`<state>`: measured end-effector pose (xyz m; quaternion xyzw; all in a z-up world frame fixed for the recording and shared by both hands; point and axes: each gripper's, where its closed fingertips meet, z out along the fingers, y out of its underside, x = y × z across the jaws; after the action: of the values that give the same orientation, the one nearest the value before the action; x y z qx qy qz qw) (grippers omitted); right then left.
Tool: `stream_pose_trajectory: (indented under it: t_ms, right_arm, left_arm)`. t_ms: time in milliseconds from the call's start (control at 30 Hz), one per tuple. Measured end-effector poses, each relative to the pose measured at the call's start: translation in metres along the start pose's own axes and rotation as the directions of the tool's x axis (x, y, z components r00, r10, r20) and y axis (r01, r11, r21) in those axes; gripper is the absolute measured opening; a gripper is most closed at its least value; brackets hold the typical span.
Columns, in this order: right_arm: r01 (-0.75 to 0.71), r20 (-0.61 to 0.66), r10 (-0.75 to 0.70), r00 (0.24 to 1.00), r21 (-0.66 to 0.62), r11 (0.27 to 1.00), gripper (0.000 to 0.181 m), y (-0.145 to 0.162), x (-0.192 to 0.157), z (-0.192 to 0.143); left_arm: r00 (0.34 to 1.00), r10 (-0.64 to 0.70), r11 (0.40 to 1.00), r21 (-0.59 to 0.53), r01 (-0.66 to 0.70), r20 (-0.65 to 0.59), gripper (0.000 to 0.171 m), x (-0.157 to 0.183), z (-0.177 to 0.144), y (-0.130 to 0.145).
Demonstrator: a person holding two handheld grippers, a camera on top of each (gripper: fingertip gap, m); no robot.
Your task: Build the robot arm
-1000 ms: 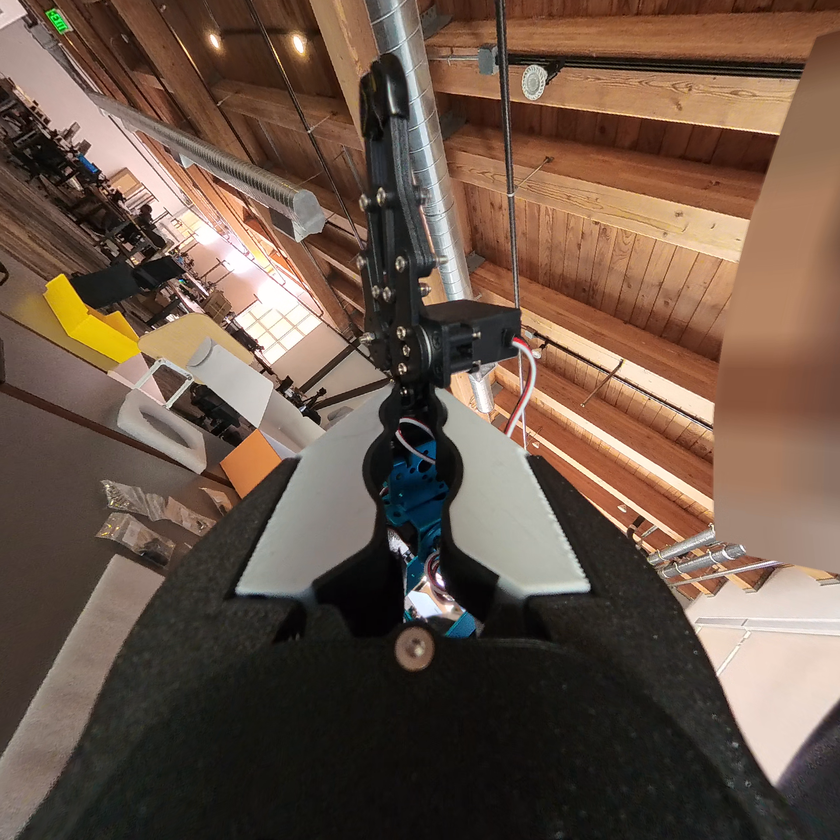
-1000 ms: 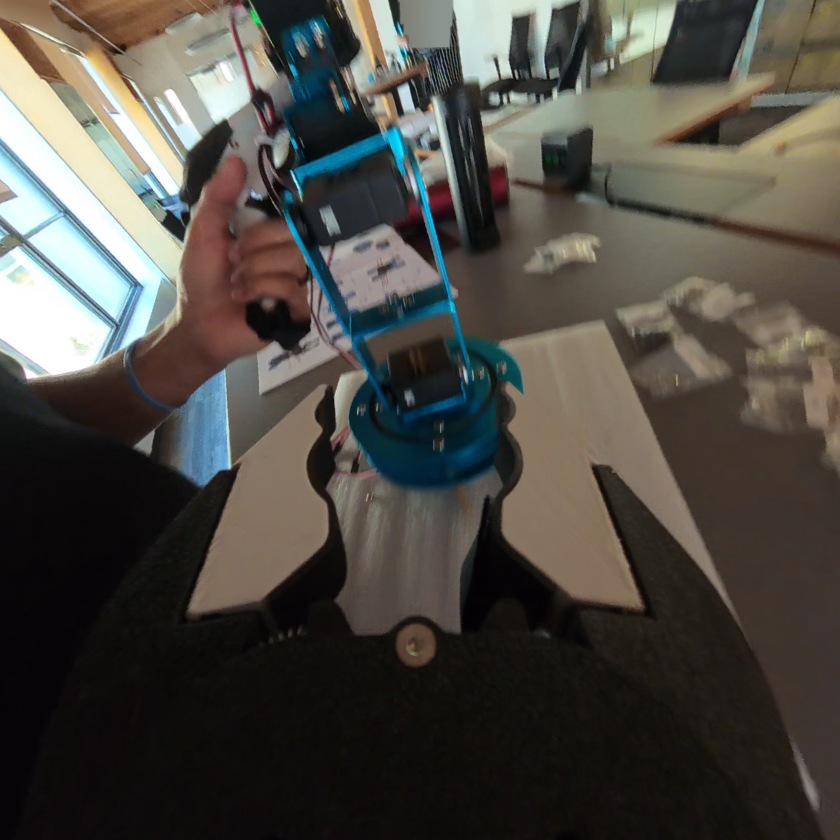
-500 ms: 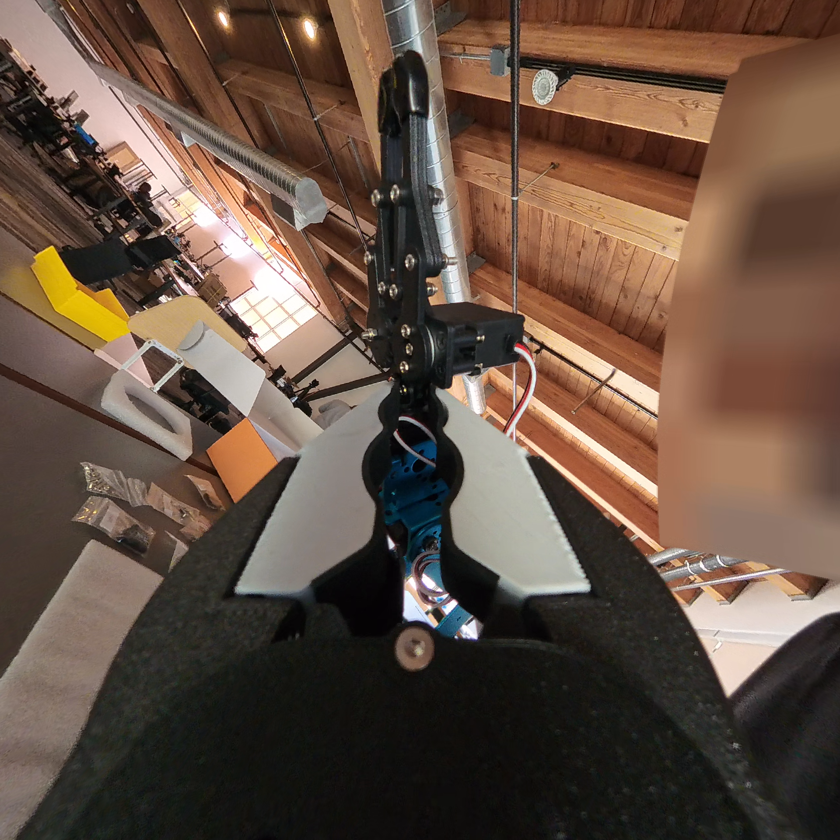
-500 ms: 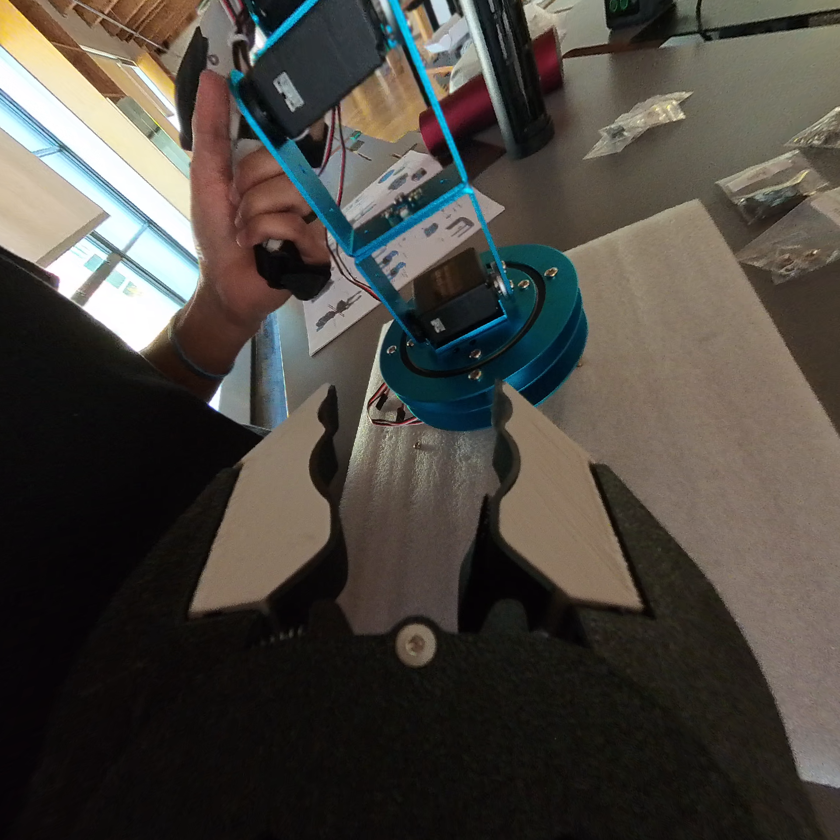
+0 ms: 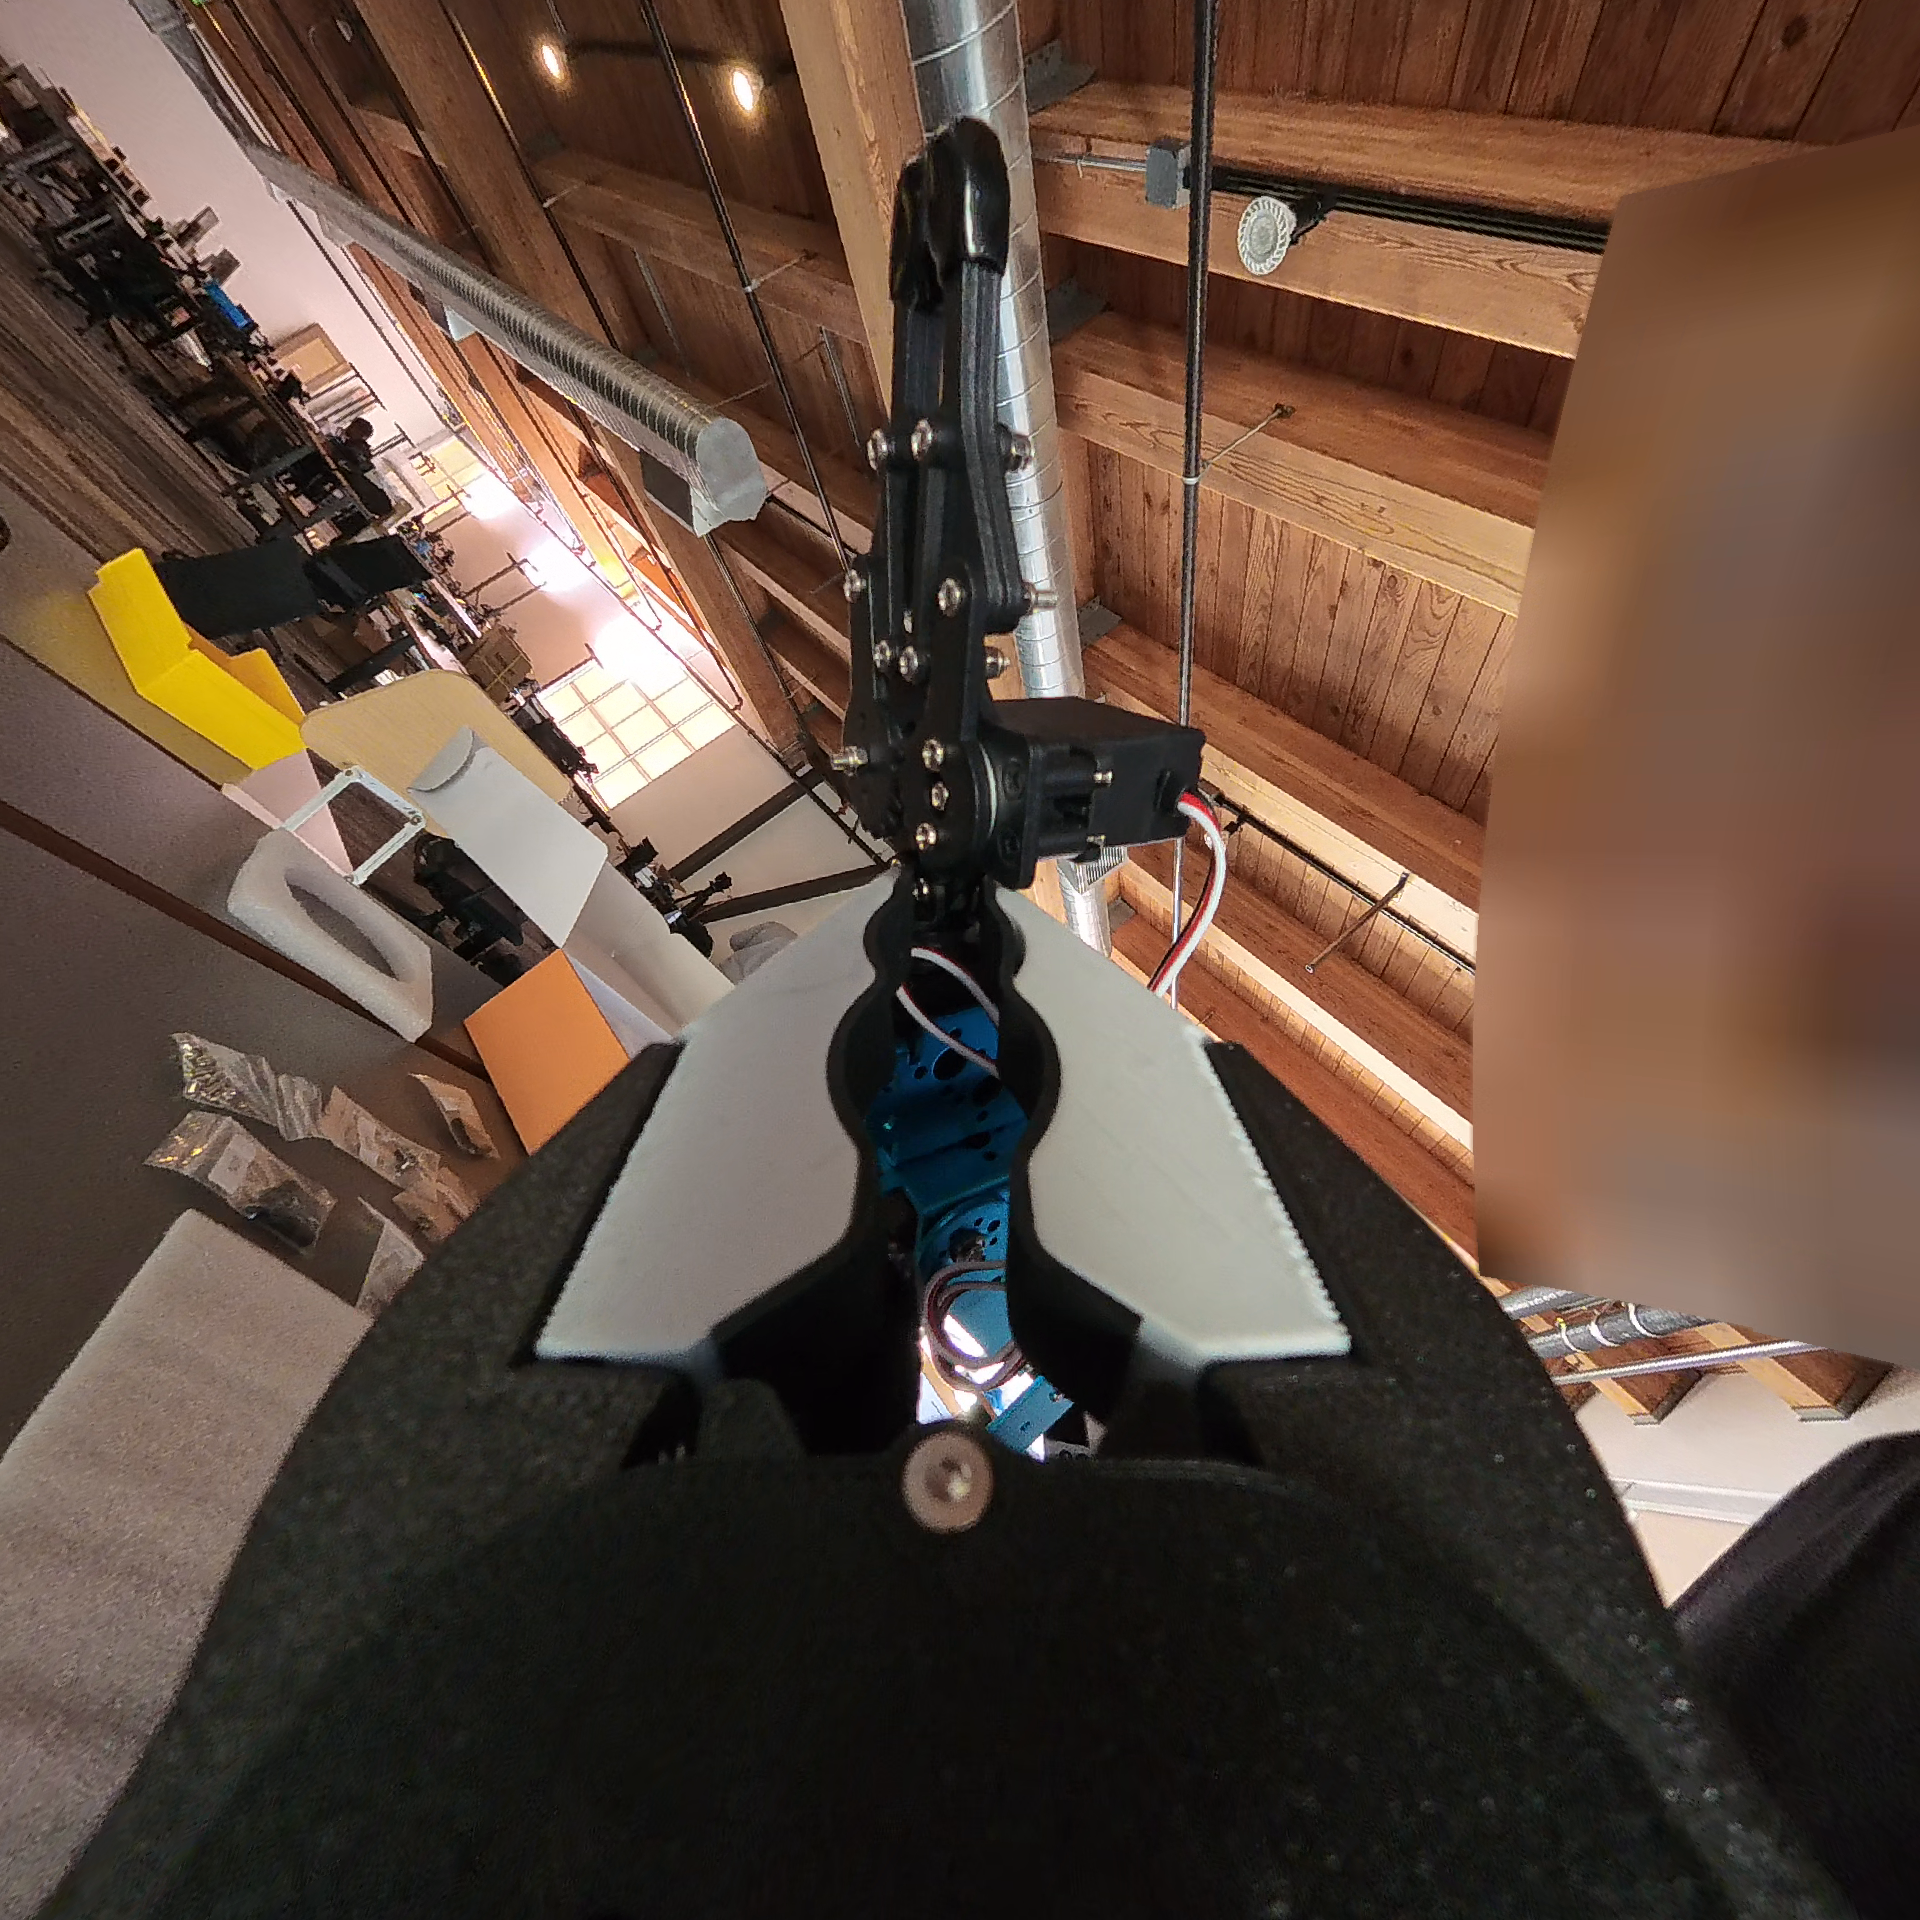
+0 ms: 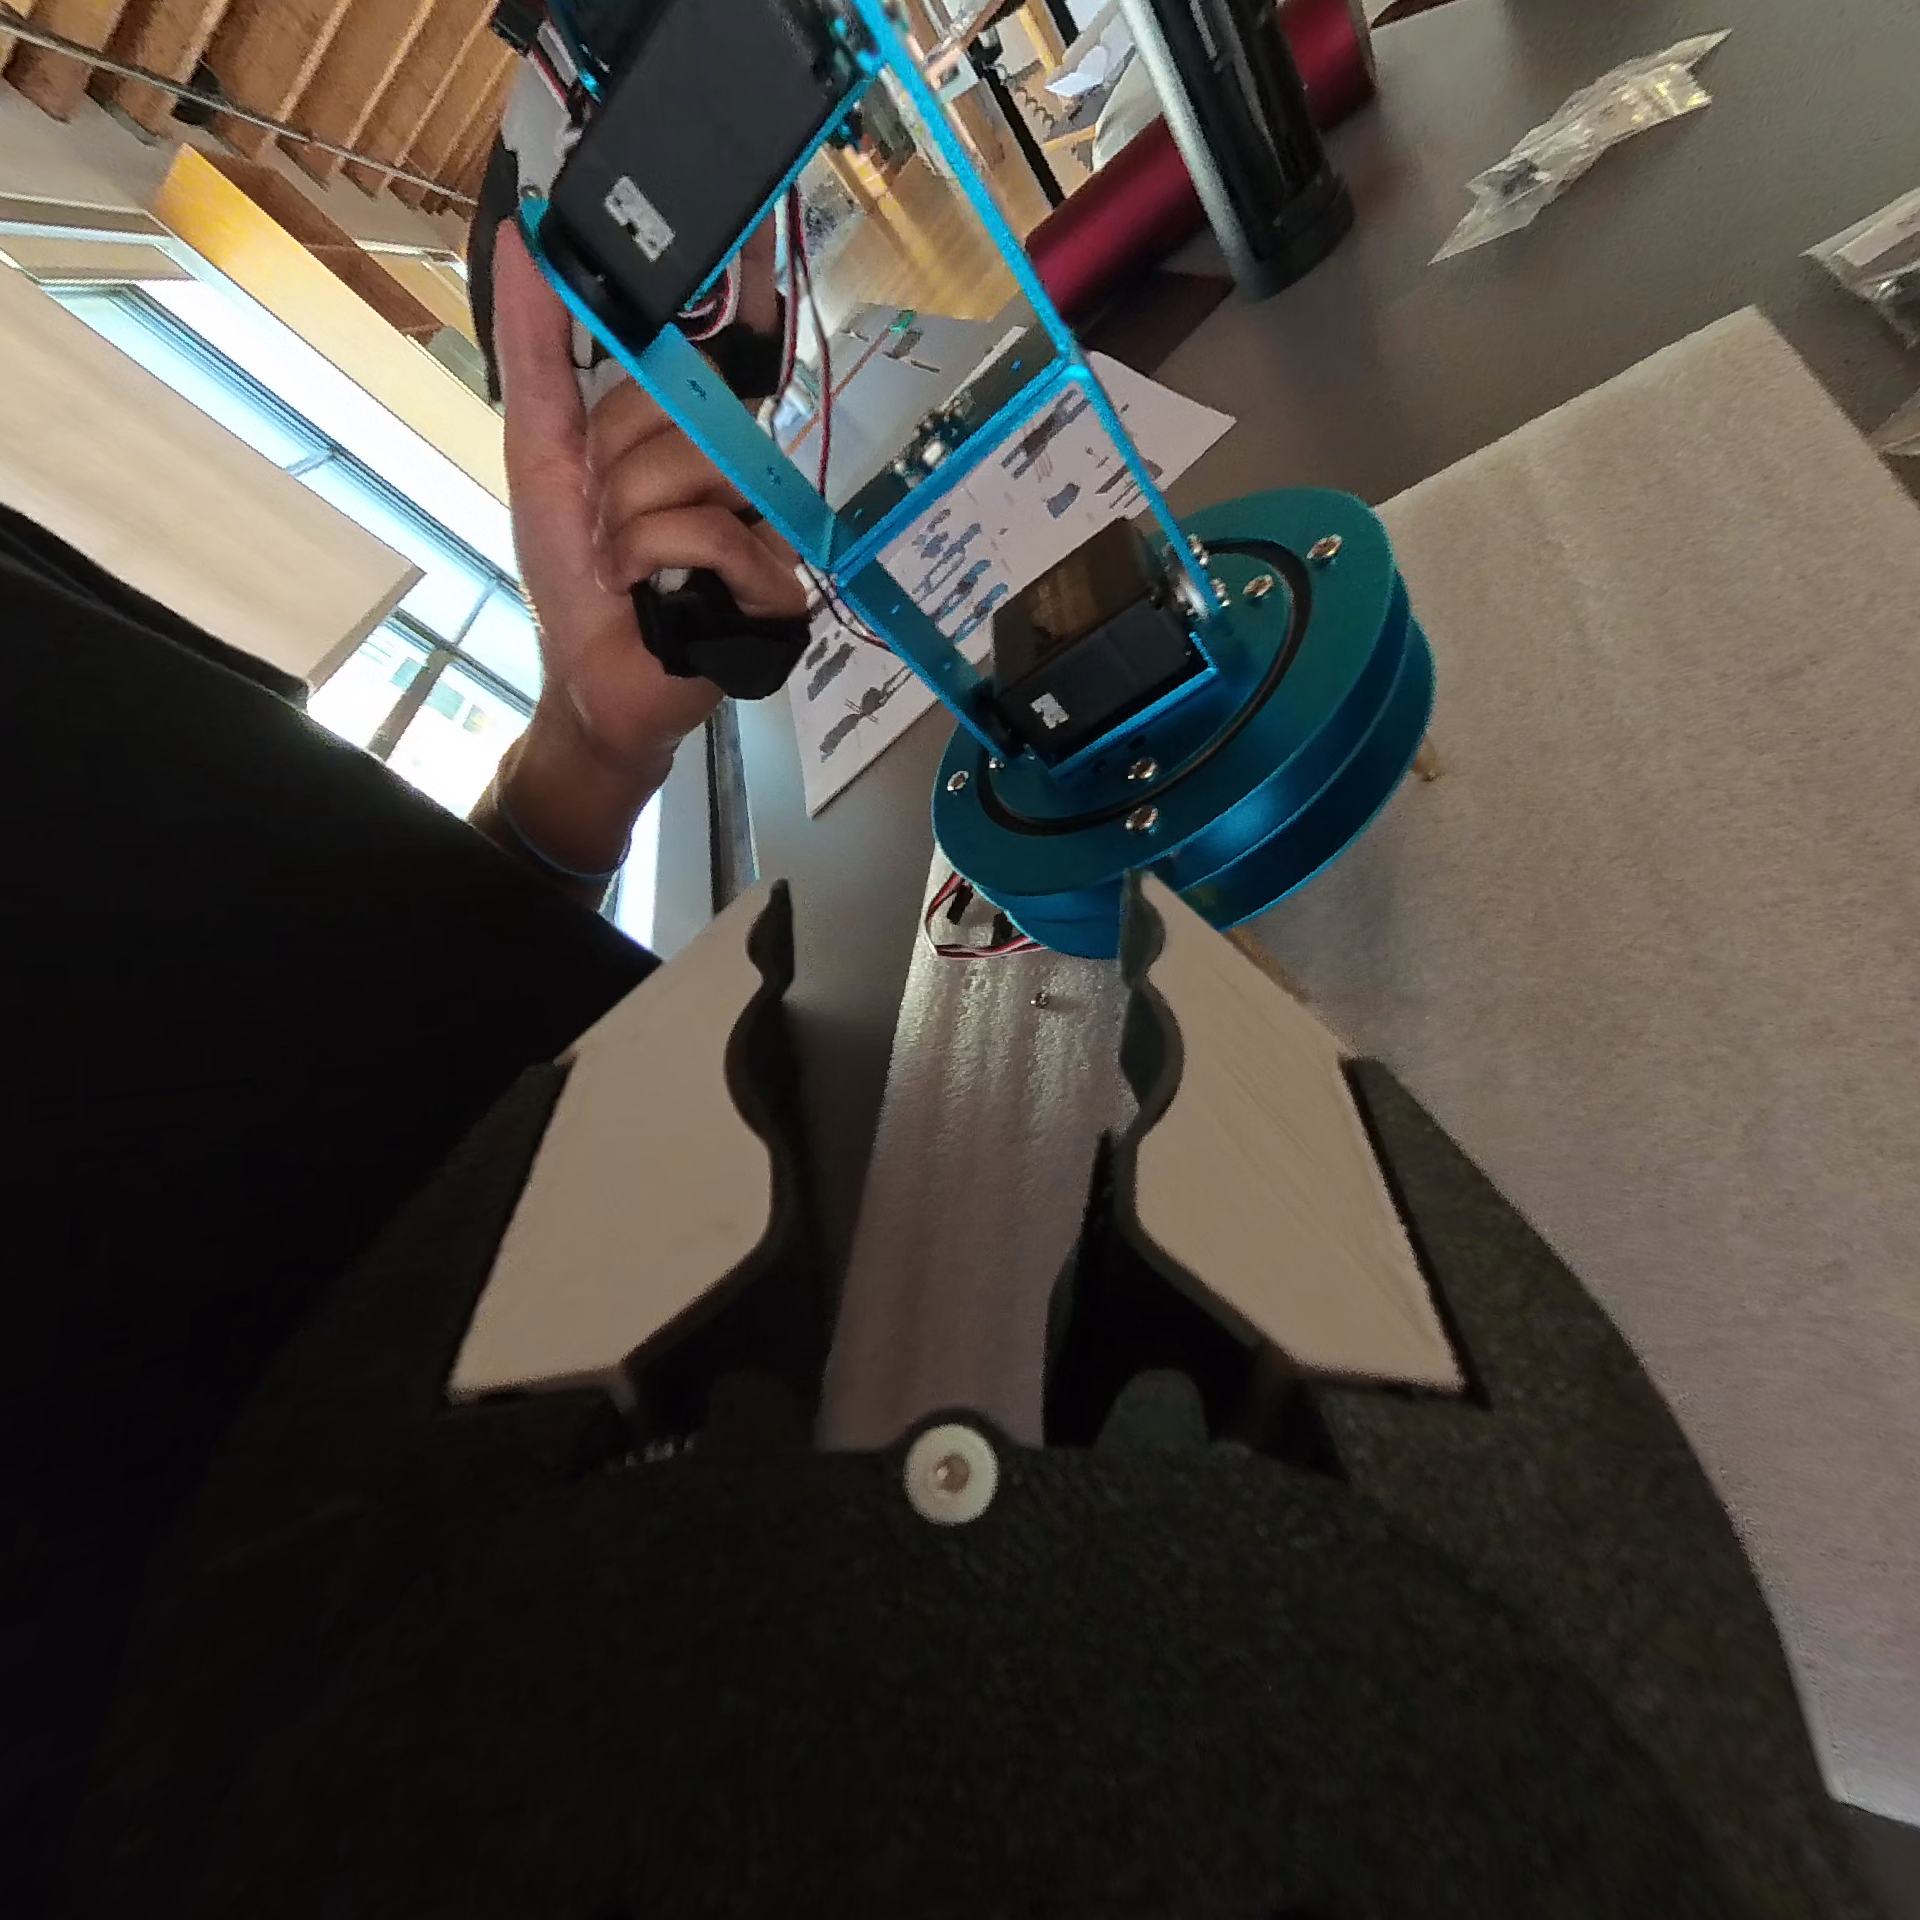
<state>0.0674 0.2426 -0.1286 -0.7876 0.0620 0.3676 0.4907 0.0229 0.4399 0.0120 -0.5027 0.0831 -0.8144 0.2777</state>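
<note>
A white foam mat lies on a grey table under a timber ceiling. The right gripper hangs low over the mat, fingers spread and empty, the right one just before the blue round base of a small robot arm standing on the foam. The left gripper points up, pinching the arm's blue upper link — its black claw, tips pressed together, rises beyond. A hand grips the left handle. Small bags lie farther off.
</note>
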Motion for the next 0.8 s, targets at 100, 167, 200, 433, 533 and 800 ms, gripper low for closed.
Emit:
stream_pose_trajectory:
  t_ms: [100, 167, 200, 433, 533, 800]
  right_arm:
    - [-0.028, 0.055, 0.027, 0.998, 0.007, 1.000, 0.062, 0.000, -0.010, -0.001]
    - [-0.041, 0.106, 0.040, 0.994, 0.010, 0.999, 0.064, 0.000, -0.018, -0.002]
    - [-0.049, 0.131, 0.048, 0.990, 0.004, 0.999, 0.065, 0.001, -0.022, -0.003]
    - [-0.028, 0.193, 0.030, 0.981, -0.009, 1.000, 0.073, 0.002, -0.035, -0.003]
    - [-0.015, 0.194, 0.008, 0.981, 0.031, 0.999, 0.074, -0.012, -0.036, -0.005]
    - [-0.022, 0.207, 0.014, 0.978, 0.036, 0.999, 0.073, -0.016, -0.033, -0.010]
  left_arm:
    - [1.000, -0.002, 1.000, -0.007, 0.002, 0.001, 0.011, 0.000, 0.000, 0.000]
    - [1.000, -0.005, 1.000, -0.009, 0.005, -0.001, 0.011, 0.000, 0.000, 0.000]
    - [1.000, -0.004, 1.000, -0.009, 0.004, -0.001, 0.011, 0.000, 0.000, 0.000]
    - [1.000, 0.012, 1.000, -0.009, -0.012, 0.008, 0.011, 0.000, 0.000, 0.001]
    - [1.000, 0.014, 1.000, -0.003, -0.014, 0.009, 0.011, 0.001, 0.001, 0.001]
    - [0.999, 0.035, 0.999, 0.001, -0.035, 0.020, 0.011, 0.000, 0.001, 0.001]
